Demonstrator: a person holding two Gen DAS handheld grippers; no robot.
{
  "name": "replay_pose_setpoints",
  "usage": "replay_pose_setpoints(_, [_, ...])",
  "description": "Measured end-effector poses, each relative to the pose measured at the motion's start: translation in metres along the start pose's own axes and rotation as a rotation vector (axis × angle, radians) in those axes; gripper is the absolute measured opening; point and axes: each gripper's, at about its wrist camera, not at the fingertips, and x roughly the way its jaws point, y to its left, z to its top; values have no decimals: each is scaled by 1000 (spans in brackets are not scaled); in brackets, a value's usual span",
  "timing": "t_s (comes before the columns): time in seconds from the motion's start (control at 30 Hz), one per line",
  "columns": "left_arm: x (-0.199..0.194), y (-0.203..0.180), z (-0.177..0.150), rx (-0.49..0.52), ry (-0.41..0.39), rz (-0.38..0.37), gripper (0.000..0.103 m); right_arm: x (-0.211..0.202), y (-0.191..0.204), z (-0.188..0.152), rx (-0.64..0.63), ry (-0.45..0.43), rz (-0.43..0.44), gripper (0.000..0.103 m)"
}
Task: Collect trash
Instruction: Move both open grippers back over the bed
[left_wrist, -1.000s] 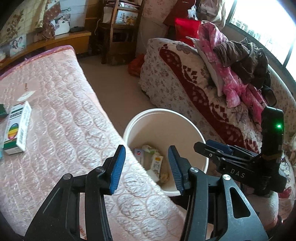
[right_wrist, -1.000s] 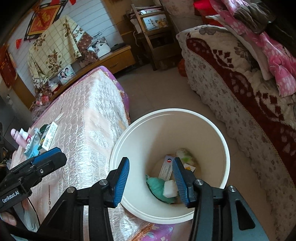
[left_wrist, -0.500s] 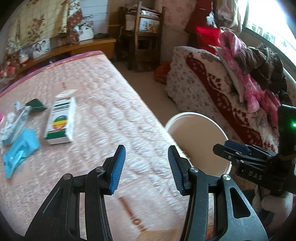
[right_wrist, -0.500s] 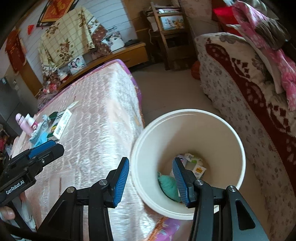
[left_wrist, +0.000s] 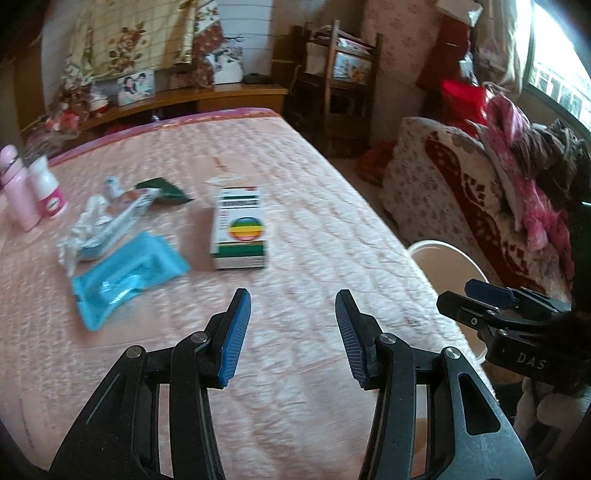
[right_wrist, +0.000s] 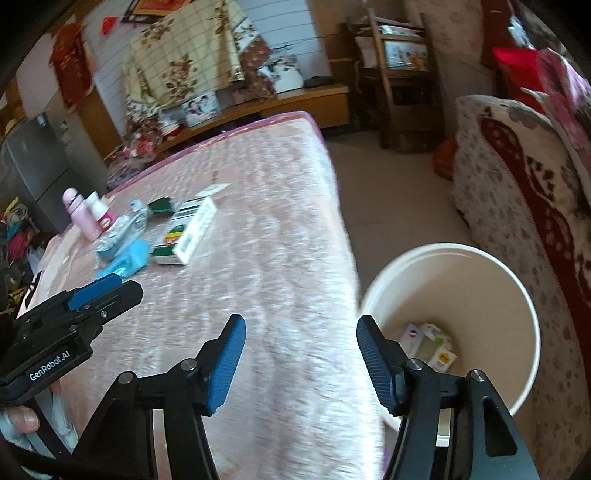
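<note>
Nearest the lens, the left gripper stands partly open over the pink quilted bed, nothing between its pads. The right gripper is likewise empty, its jaws opening, and hangs over the bed's edge beside the white bin on the floor. The bin already holds a few small packets at its bottom.

Further up the bed lies the remaining trash, well apart from both grippers: a blue wrapper, crumpled white packaging just behind it, a green-striped carton to their right, a dark green scrap beyond. Two pink bottles stand at the far left.

Risks, as judged: the flat blue wrapper may slip from a shallow pinch on the soft quilt; the pads may snag bedding. The bottles stand close to the litter and could be knocked over. The bin sits tight against the bed, so a careless swing could tip it.
</note>
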Motion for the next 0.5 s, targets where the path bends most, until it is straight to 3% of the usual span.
replay_pose_setpoints(0.5, [-16,140,-13,-173,30,78,46,59,93,23,-113,86,102,66])
